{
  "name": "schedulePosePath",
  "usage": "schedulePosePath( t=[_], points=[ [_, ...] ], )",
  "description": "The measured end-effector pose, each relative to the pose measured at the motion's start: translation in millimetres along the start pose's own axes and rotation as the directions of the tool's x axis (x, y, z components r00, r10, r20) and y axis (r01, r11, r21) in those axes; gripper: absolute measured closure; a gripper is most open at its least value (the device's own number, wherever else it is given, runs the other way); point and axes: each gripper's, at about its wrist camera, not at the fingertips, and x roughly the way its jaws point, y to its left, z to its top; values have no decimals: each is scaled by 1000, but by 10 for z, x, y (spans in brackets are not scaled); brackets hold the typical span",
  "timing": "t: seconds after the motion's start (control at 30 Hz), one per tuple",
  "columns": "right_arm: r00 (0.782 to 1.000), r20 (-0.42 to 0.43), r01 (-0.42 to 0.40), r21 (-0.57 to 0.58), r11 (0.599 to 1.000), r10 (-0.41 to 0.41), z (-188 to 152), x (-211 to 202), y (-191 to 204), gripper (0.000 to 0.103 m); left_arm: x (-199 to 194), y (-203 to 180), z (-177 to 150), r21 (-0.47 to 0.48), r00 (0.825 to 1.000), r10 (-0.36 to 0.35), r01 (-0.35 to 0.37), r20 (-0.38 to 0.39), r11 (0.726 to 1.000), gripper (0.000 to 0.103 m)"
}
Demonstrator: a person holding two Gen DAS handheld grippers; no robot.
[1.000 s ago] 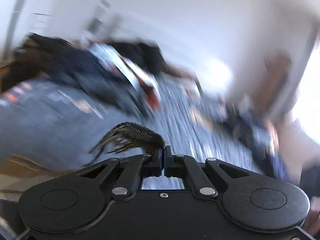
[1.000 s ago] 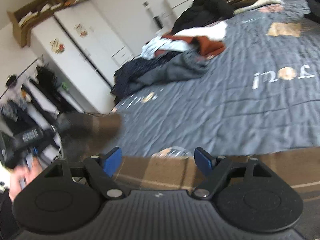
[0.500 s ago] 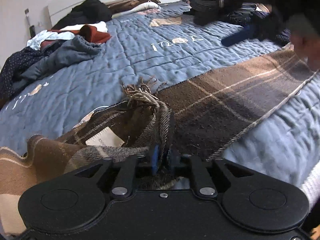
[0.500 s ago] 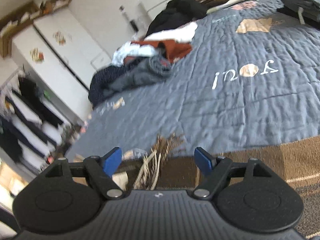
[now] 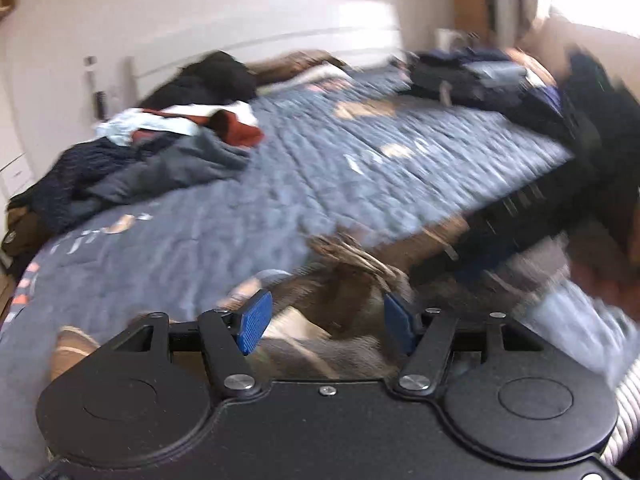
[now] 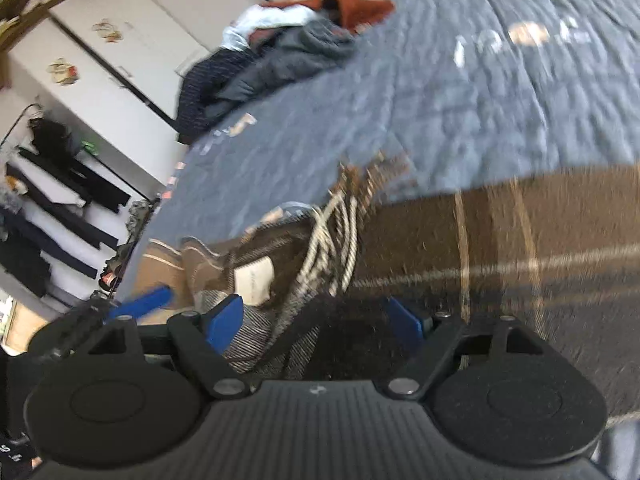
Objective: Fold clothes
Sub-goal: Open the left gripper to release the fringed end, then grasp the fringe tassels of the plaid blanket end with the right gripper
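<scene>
Fingers of both the left gripper [image 5: 326, 322] and the right gripper [image 6: 316, 322] stood wide apart, holding nothing, just over the brown plaid scarf [image 6: 500, 248] lying along the near edge of the bed [image 6: 460, 112]. A neat fold would probably need fringe [image 6: 334, 236] ends aligned. Motion blur hid the scarf's far end.
</scene>
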Motion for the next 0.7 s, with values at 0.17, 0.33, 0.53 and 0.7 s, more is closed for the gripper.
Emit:
schedulePosePath(
  t=[0.17,0.33,0.53,0.7],
  points=[
    [999,-40,-9,54,998,11,-51,194,-14,24,-39,180,26,-33,998,44,-42,53,999,42],
    [997,-64,-32,38,999,34,-64,373,69,27,-64,309,49,-95,995,75,-68,68,993,42],
    [998,-64,-17,75,997,21,-69,454,39,93,-124,445,69,-144,990,109,-96,86,985,42],
    [997,16,-75,112,991,74,-26,211,85,99,-181,605,106,-224,984,143,-116,107,968,42]
  ],
)
